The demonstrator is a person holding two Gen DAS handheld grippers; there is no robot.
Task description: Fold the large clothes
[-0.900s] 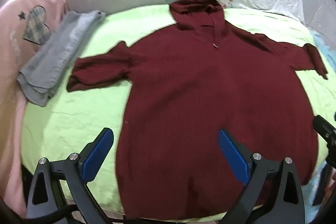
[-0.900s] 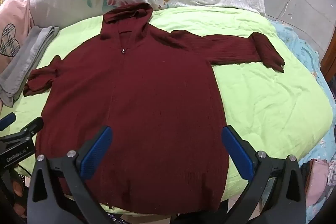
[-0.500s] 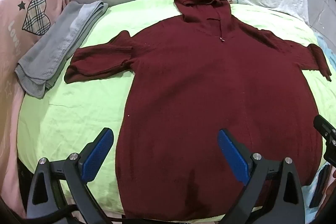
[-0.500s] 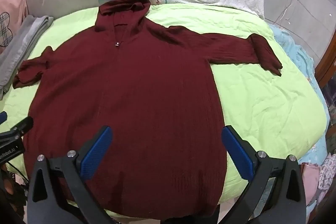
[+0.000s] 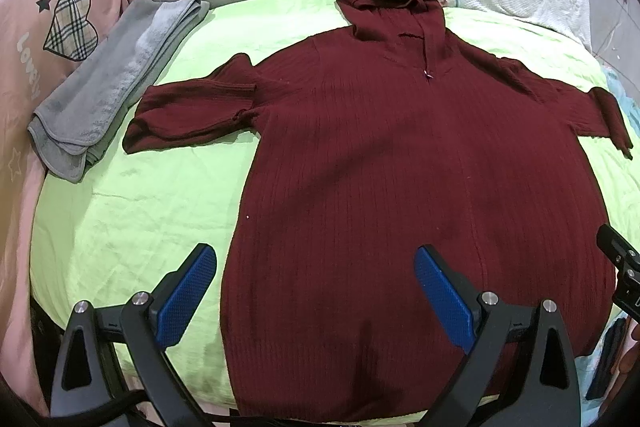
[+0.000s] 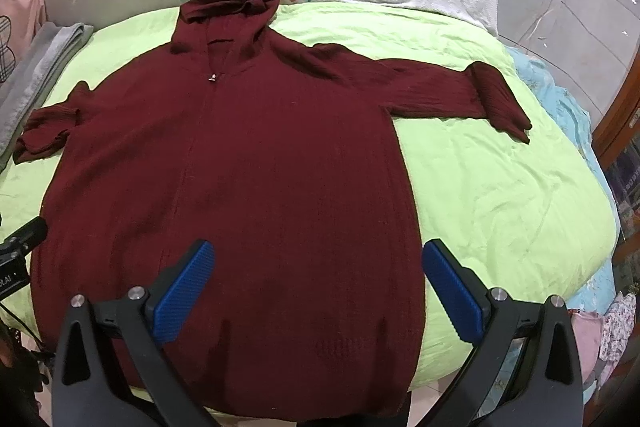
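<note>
Framing shifted slightly since half-second ago; maroon hooded sweater (image 5: 400,187) unmoved, spread flat across green bed (image 5: 132,219), hem at near edge. Left gripper (image 5: 316,279), right gripper (image 6: 318,275) wide open, empty, above hem. Folding not begun.

A dark red ribbed hooded sweater (image 5: 400,187) lies flat, front up, on the green-sheeted bed (image 5: 132,219). Its hood points to the far edge, hem at the near edge. Both sleeves spread sideways, cuffs bent.

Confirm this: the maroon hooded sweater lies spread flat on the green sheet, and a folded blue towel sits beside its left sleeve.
Wrong on one count: the folded towel is grey, not blue, as the left wrist view shows. The maroon hooded sweater does lie flat on the green sheet.
</note>
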